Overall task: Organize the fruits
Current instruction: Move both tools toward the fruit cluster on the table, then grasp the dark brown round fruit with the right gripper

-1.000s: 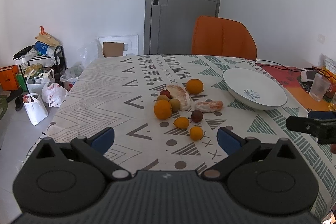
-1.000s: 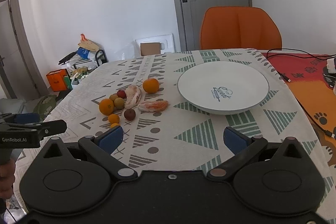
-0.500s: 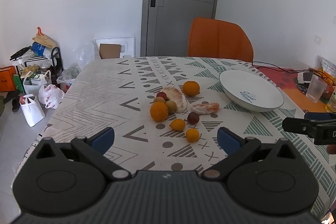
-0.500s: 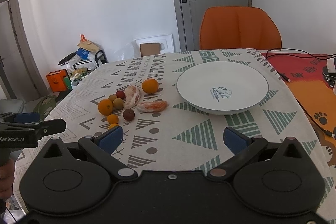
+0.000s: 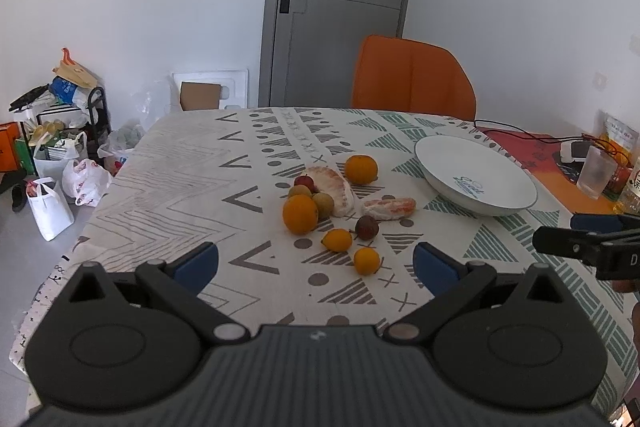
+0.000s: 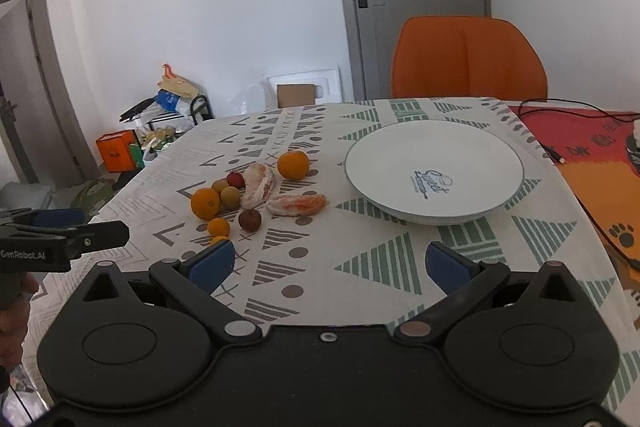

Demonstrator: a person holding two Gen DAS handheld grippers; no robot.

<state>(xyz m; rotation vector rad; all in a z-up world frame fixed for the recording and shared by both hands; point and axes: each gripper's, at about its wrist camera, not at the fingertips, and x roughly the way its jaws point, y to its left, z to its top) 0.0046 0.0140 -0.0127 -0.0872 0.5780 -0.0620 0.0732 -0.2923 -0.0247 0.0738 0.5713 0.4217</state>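
Observation:
Several fruits lie clustered mid-table: a big orange (image 5: 300, 213) (image 6: 205, 203), another orange (image 5: 361, 169) (image 6: 293, 165), two small oranges (image 5: 367, 261), a dark plum (image 5: 367, 227) (image 6: 249, 219), a red fruit (image 5: 304, 181), two peeled pomelo pieces (image 5: 389, 208) (image 6: 296, 205). A white plate (image 5: 476, 179) (image 6: 434, 169) stands empty to their right. My left gripper (image 5: 315, 265) hovers open at the table's near edge, facing the fruits. My right gripper (image 6: 330, 265) is open, nothing between its fingers, in front of the plate.
An orange chair (image 5: 414, 79) (image 6: 468, 57) stands behind the patterned tablecloth (image 5: 192, 167). A red mat with cables (image 6: 580, 135), a plastic cup (image 5: 597, 173) and packets sit at the right. Bags and boxes (image 5: 52, 155) clutter the floor at the left.
My left gripper has drawn back and up a little, so the fruits and plate look smaller and farther. The right gripper has barely shifted. Both stay open.

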